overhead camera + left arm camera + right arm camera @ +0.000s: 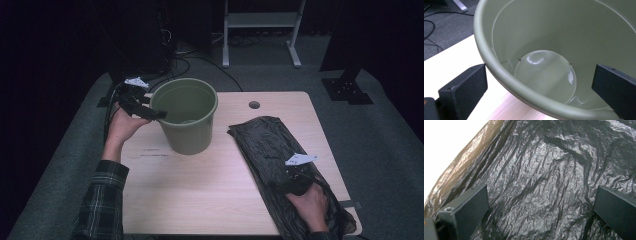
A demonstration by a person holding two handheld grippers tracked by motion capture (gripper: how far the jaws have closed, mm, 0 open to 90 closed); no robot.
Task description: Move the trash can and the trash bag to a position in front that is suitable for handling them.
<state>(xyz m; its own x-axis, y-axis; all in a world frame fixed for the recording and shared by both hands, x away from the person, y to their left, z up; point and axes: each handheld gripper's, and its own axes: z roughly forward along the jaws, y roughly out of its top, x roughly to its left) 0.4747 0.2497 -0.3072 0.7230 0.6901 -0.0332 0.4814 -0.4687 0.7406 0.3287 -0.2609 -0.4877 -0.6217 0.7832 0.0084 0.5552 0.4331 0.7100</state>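
Pale wooden table [200, 185] amid grey carpet [380, 130], dark room.

Dim lab-like room, pale wooden table [200, 190], grey carpet [390, 135], tangled cables [180, 62], metal frame legs [260, 30]

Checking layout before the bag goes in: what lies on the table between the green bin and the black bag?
Nothing: in the high view, bare tabletop separates the green bin from the black bag.
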